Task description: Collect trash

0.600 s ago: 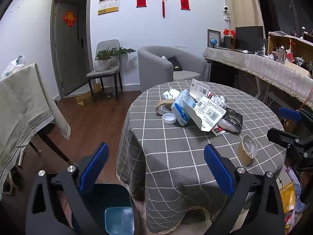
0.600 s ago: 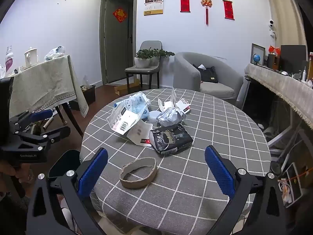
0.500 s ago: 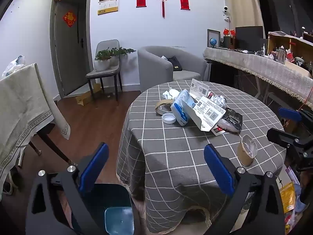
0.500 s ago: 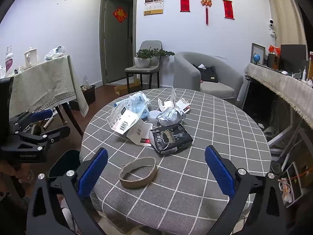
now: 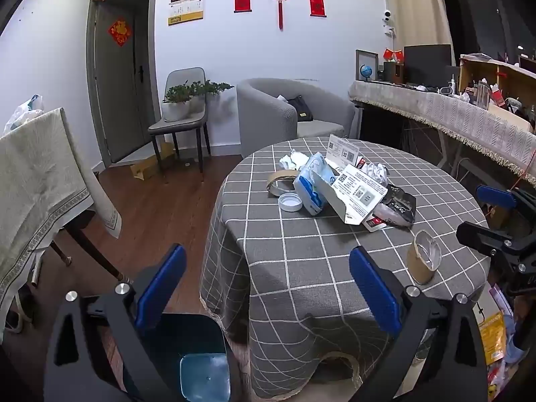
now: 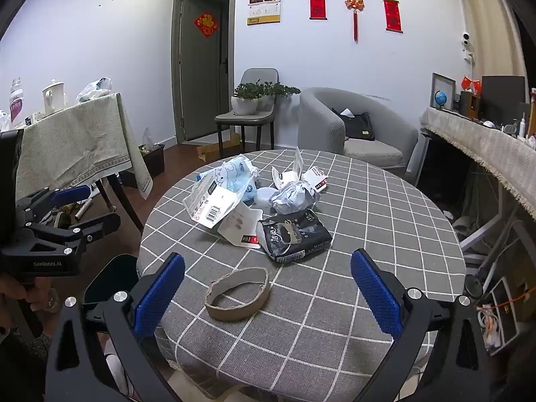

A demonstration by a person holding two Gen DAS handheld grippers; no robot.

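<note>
1. both claws, left gripper [image 5: 266, 288] and right gripper [image 6: 268, 293], gape wide and empty
2. trash pile [image 6: 258, 207] at twelve o'clock on table [image 6: 385, 234], cardboard ring [image 6: 238, 293] nearest
3. bin [image 5: 197, 358] waits at six o'clock below, likely for drops

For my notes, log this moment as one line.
left hand-held gripper: open, empty | right hand-held gripper: open, empty | trash pile: on table | bin: beside table

Almost nothing differs from the pictures of half a second ago. In both wrist views the framing has drifted by a barely noticeable amount, with the round worktop [image 5: 301, 268] and the heap of trash [image 6: 254, 207] on it sitting a hair off their former spots. No item shows any other change.
</note>
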